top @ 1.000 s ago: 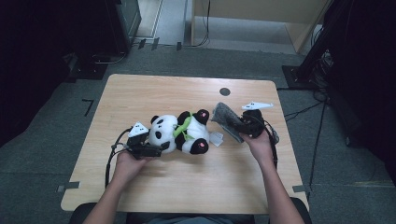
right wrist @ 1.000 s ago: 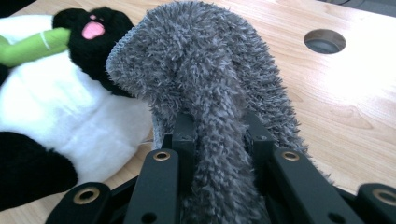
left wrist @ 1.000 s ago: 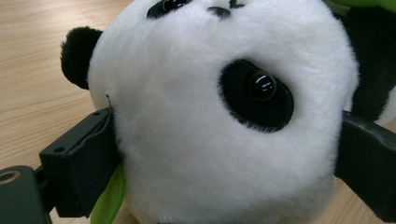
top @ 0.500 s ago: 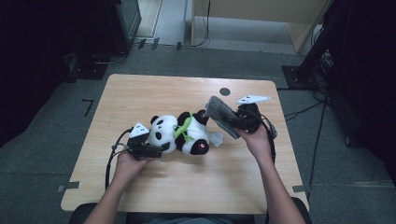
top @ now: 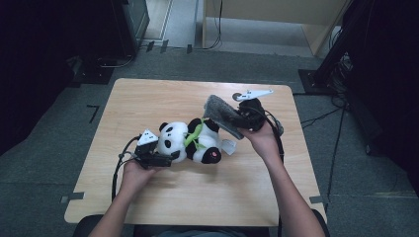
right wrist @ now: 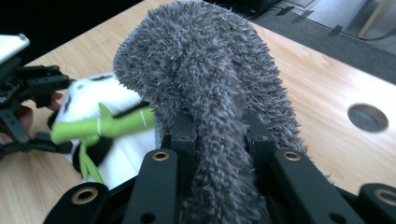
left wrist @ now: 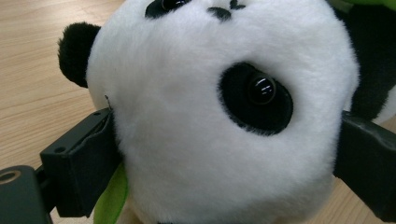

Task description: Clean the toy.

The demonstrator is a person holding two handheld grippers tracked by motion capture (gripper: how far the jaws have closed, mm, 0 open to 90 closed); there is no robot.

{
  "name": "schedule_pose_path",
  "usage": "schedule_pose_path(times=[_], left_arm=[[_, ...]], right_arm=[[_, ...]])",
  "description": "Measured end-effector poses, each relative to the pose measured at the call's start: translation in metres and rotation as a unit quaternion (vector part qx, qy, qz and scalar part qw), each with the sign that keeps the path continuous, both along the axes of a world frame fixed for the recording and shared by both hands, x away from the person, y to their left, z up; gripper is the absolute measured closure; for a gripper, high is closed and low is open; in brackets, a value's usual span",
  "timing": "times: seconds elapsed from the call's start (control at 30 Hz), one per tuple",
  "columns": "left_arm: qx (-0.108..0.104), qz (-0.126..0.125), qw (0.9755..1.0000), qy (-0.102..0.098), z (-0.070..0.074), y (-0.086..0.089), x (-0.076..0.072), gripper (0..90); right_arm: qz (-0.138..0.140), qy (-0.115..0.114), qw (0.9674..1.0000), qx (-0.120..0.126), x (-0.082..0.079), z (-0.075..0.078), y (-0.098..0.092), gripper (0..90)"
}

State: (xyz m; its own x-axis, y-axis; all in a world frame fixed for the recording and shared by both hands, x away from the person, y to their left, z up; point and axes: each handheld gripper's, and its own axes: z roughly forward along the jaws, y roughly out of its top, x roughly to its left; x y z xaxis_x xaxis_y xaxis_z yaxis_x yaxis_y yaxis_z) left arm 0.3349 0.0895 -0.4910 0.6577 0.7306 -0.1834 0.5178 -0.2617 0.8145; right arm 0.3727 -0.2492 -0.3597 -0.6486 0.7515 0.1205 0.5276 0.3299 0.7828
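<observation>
Left tongs (top: 170, 157) are low on the surface (top: 148, 98), jaws either side of the panda's (top: 190, 143) white head and pressing into the plush. The left gripper view is right up against it: black eye patch, glossy eye, one black ear, a jaw sunk into the fur on each flank of the head (left wrist: 210, 116). That is a firm pinch on the panda.

The panda lies on its side near the middle of the surface, head towards the left tongs, with a green strip across its chest and a small white tag by its foot.

Over on the right, the tongs (top: 237, 118) are lifted clear of the wood, a grey three-cornered plate on top, and they carry a grey fuzzy cloth (top: 220, 113). The right gripper view shows it well: the two black jaws are drawn in tight on a bunched fold of cloth (right wrist: 215, 107), and the rest rises in a shaggy hump ahead of the jaws. The cloth hangs just above and behind the panda's dark hindquarters; I cannot tell whether it touches them.

Beyond the cloth, a round dark hole (right wrist: 368, 117) sits in the wood near the far edge. The person's forearms come in from the near edge, one to each gripper.
</observation>
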Motion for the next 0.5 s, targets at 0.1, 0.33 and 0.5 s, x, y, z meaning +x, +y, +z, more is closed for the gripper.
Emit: schedule_pose_path(times=[0.1,0.33,0.5], left_arm=[[-0.001,0.0,1.0,0.0,0.0,0.0,0.0,3.0],[0.001,0.0,1.0,-0.002,0.0,0.0,0.0,4.1],[-0.002,0.002,1.0,0.001,0.0,0.0,0.0,4.1]], right_arm=[[0.011,-0.002,0.9999,0.002,0.005,0.007,0.012,71.7],[0.039,0.001,0.9991,-0.016,0.018,0.012,0.048,71.2],[0.057,0.008,0.9982,-0.016,0.026,0.009,0.072,71.0]])
